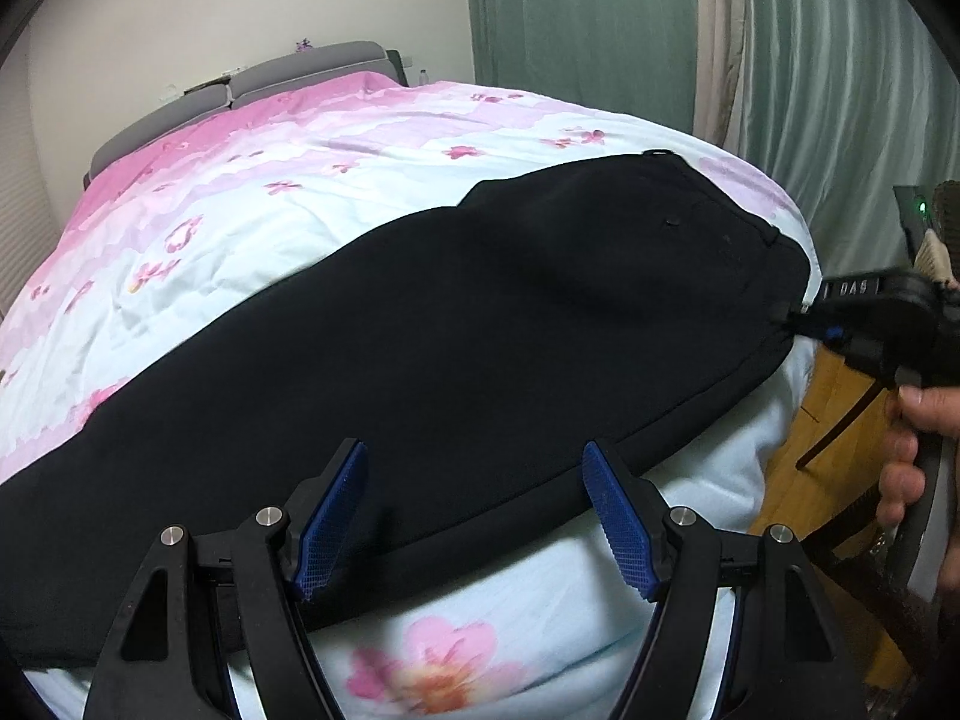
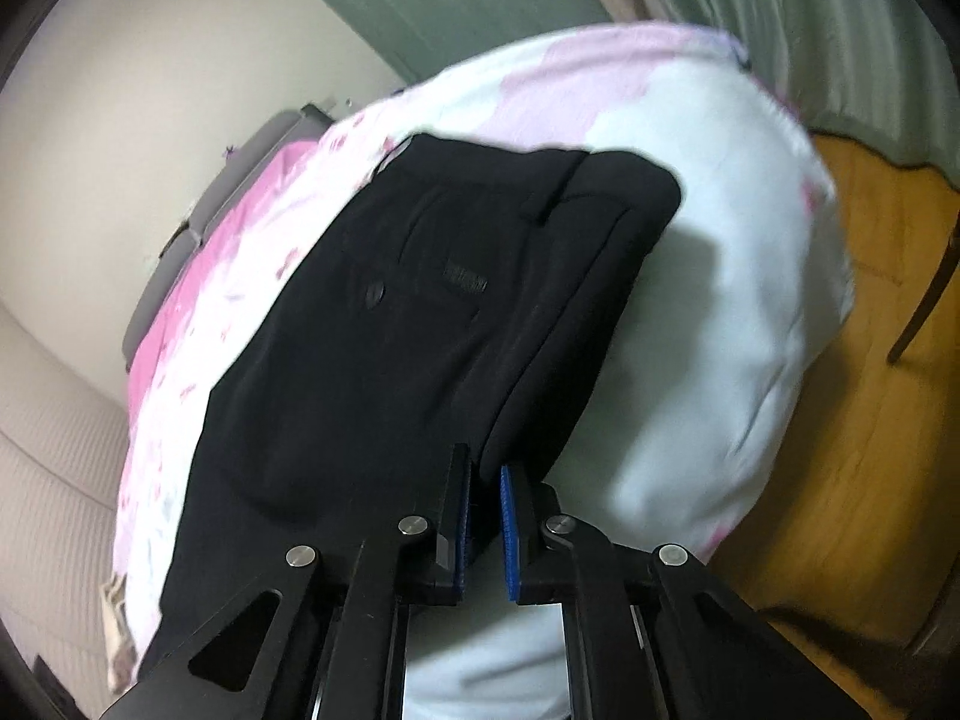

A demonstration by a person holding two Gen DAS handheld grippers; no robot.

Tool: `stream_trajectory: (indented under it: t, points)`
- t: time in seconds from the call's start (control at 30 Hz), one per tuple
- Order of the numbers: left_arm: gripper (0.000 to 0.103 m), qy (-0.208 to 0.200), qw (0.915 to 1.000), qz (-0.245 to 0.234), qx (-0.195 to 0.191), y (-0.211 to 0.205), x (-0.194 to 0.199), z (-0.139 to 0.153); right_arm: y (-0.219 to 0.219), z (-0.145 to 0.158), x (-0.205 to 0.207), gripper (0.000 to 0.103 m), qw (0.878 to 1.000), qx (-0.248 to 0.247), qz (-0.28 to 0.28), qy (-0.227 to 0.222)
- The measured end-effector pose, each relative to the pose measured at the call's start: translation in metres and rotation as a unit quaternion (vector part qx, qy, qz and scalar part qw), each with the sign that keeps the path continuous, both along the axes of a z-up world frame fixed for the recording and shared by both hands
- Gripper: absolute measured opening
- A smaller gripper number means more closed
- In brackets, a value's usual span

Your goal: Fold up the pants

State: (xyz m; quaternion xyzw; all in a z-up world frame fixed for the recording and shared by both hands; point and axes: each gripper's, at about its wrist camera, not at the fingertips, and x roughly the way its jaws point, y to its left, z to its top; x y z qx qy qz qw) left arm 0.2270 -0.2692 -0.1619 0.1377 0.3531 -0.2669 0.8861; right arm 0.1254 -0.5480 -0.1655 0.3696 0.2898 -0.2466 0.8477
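Black pants (image 1: pixel 480 330) lie lengthwise across a flowered pink and pale blue quilt (image 1: pixel 300 180), waistband at the right end. My left gripper (image 1: pixel 474 450) hovers open over the near edge of a leg, blue pads wide apart and nothing between them. My right gripper (image 1: pixel 798 321) comes in from the right, held by a person's hand (image 1: pixel 906 450), its tips at the waistband corner. In the right wrist view the pants (image 2: pixel 420 300) show a back pocket and a belt loop. There the right gripper (image 2: pixel 485 468) is shut on the near edge of the black fabric.
The quilt (image 2: pixel 720 240) drops off at the bed's edge to a wooden floor (image 2: pixel 870 360), where a dark chair leg (image 2: pixel 924 300) stands. Green curtains (image 1: pixel 600 30) hang behind the bed. A grey headboard (image 1: pixel 270 84) is at the far end.
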Motion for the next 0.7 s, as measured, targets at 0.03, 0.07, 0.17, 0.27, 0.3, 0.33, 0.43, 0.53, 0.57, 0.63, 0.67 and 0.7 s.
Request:
stream_trajectory:
  t: [0.03,0.07,0.17,0.27,0.3,0.33,0.43,0.53,0.57,0.63,0.67,0.7]
  points:
    - [0.073,0.0,1.0,-0.004,-0.001,-0.004,0.0,0.0,-0.005,-0.001,0.002,0.009,1.0,0.008,0.01,0.003]
    - [0.073,0.0,1.0,-0.006,-0.002,-0.006,0.0,0.0,-0.01,-0.005,0.005,0.009,0.999,0.022,0.024,0.006]
    - [0.073,0.001,0.9999,-0.014,-0.005,-0.011,-0.002,0.0,-0.013,-0.012,0.011,0.014,0.998,0.031,0.049,0.021]
    - [0.073,0.0,0.9999,-0.016,-0.001,-0.01,-0.003,0.001,-0.006,-0.009,0.006,0.024,0.998,0.011,0.049,0.032]
    - [0.073,-0.001,0.9999,-0.014,-0.002,-0.008,-0.003,0.002,-0.002,-0.007,0.003,0.024,0.998,0.003,0.046,0.036]
    - [0.073,-0.002,0.9999,-0.01,-0.003,-0.004,-0.002,0.005,0.002,-0.002,0.001,0.024,0.998,-0.011,0.041,0.041]
    - [0.073,-0.003,0.9999,0.008,-0.009,0.006,0.007,0.012,0.016,0.024,-0.001,0.031,0.995,-0.08,0.039,0.044]
    - [0.073,-0.004,0.9994,0.03,-0.018,0.022,0.021,0.02,0.038,0.056,0.025,0.039,0.987,-0.134,0.085,0.031]
    - [0.073,-0.006,0.9991,0.036,-0.021,0.027,0.026,0.022,0.046,0.067,0.04,0.041,0.982,-0.149,0.112,0.025]
    - [0.073,-0.015,0.9982,0.051,-0.027,0.04,0.037,0.029,0.06,0.082,0.074,0.045,0.971,-0.162,0.178,0.009]
    - [0.073,-0.018,0.9977,0.059,-0.029,0.045,0.043,0.032,0.066,0.088,0.095,0.045,0.963,-0.158,0.219,0.005]
    - [0.073,-0.022,0.9968,0.069,-0.033,0.053,0.05,0.035,0.076,0.096,0.129,0.045,0.948,-0.148,0.281,0.002]
